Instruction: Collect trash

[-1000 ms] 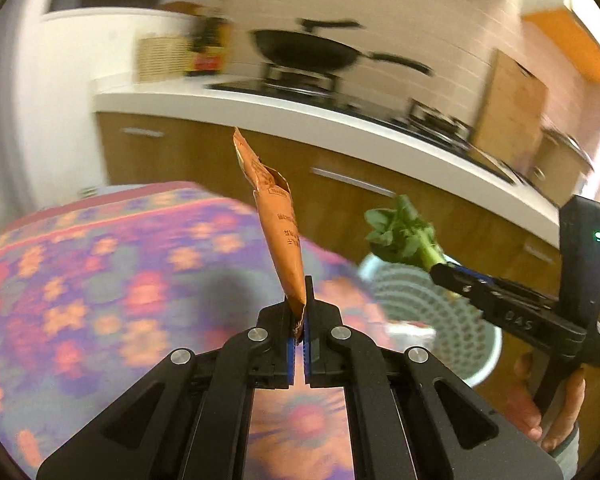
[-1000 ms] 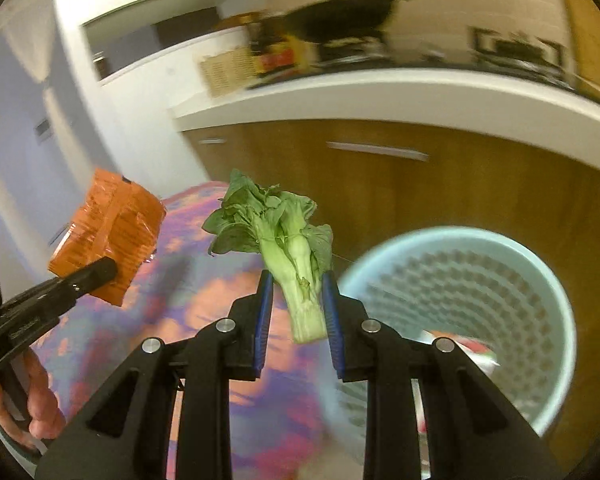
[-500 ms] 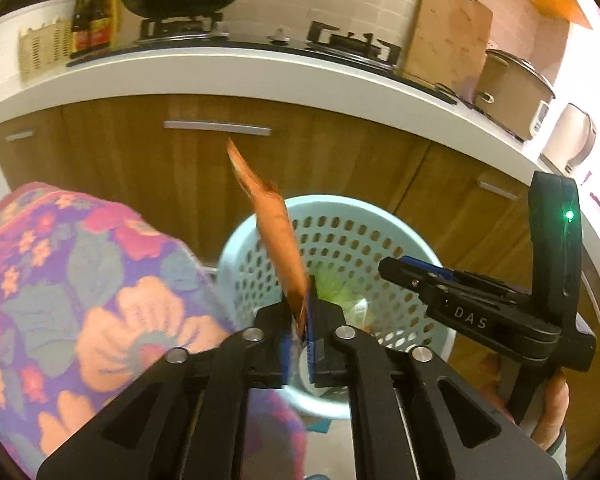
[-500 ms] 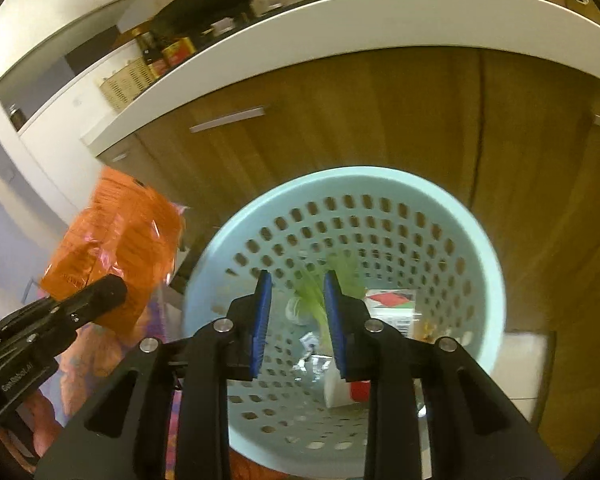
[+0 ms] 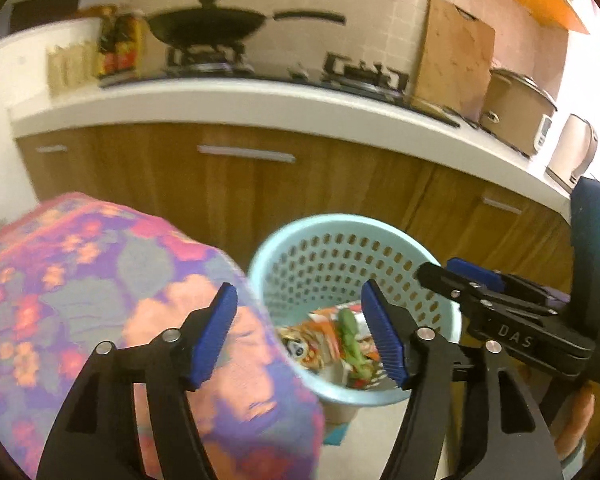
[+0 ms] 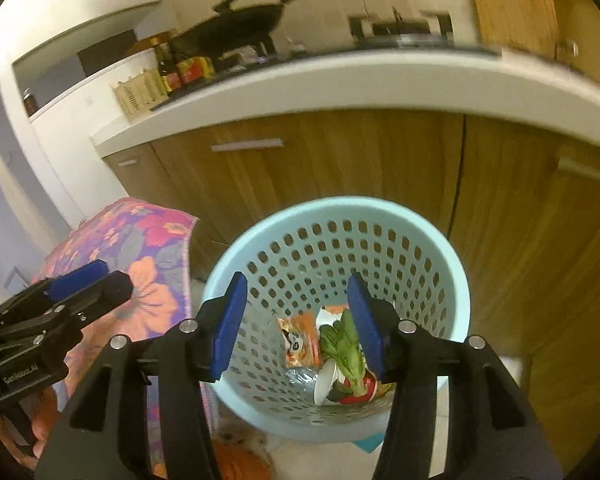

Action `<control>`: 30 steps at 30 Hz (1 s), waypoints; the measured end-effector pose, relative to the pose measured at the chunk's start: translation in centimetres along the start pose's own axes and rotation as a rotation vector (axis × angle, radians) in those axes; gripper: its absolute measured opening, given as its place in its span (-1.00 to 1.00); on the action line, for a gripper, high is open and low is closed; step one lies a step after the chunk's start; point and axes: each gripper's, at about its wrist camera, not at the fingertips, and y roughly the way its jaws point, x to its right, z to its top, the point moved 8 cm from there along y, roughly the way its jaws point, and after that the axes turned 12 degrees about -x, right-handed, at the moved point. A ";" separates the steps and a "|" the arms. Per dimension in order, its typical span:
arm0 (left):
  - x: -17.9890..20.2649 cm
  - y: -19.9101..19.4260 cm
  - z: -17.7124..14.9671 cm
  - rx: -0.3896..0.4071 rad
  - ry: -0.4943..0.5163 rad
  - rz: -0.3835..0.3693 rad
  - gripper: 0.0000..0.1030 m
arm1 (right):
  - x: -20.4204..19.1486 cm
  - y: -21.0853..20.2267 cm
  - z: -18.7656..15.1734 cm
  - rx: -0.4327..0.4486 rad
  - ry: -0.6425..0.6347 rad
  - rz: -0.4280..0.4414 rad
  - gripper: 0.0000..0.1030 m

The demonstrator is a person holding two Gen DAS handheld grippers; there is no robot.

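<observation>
Orange crinkled snack packet [image 6: 298, 342], pinched in left gripper [image 5: 300, 336] half a second ago, now down in pale blue perforated plastic bin [image 6: 456, 280], beside green leafy vegetable stalk [image 6: 346, 350] and paper cup [image 6: 326, 382]. Both loads delivered; next trash pickup pending. Left gripper spread wide, empty, above bin rim beside floral tablecloth [image 5: 80, 280]. Right gripper [image 6: 298, 320] likewise spread, empty, touching nothing.

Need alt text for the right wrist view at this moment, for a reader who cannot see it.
The right hand-held gripper hangs open and empty over a pale blue basket holding an orange wrapper, a leafy green and a cup. The left hand-held gripper is at the left, beside a floral cloth; wooden cabinets stand behind.
</observation>
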 end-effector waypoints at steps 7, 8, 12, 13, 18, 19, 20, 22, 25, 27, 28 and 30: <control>-4.1 -6.2 -2.7 0.122 -0.062 0.139 0.45 | -5.6 -3.7 -0.8 0.117 -0.119 -0.060 -0.06; -4.7 -6.8 -3.2 0.139 -0.073 0.159 0.45 | -6.3 -4.2 -1.0 0.134 -0.131 -0.066 -0.06; -7.2 -9.2 -5.0 0.202 -0.124 0.230 0.47 | -8.5 -5.5 -2.4 0.195 -0.130 -0.092 0.03; -7.8 -9.7 -5.4 0.218 -0.136 0.236 0.47 | -9.1 -5.8 -2.7 0.218 -0.136 -0.133 0.11; -9.6 -10.9 -6.5 0.281 -0.171 0.303 0.48 | -10.4 -7.1 -3.3 0.283 -0.142 -0.218 0.28; -9.9 -10.9 -6.7 0.291 -0.181 0.306 0.48 | -10.5 -7.4 -3.4 0.294 -0.139 -0.240 0.42; -10.3 -11.0 -6.8 0.289 -0.197 0.296 0.48 | -10.5 -7.5 -3.4 0.297 -0.136 -0.243 0.47; -10.5 -11.5 -6.9 0.315 -0.210 0.275 0.48 | -10.6 -7.7 -3.7 0.292 -0.129 -0.221 0.47; -10.7 -11.8 -7.0 0.326 -0.215 0.262 0.49 | -10.6 -7.7 -3.9 0.294 -0.123 -0.229 0.49; -10.8 -11.9 -7.0 0.334 -0.219 0.269 0.50 | -10.7 -7.7 -4.1 0.299 -0.128 -0.243 0.51; -10.8 -12.0 -7.0 0.338 -0.220 0.275 0.54 | -10.7 -7.6 -4.1 0.300 -0.130 -0.252 0.51; -10.7 -12.1 -7.1 0.343 -0.215 0.290 0.59 | -10.7 -7.6 -4.2 0.300 -0.127 -0.252 0.51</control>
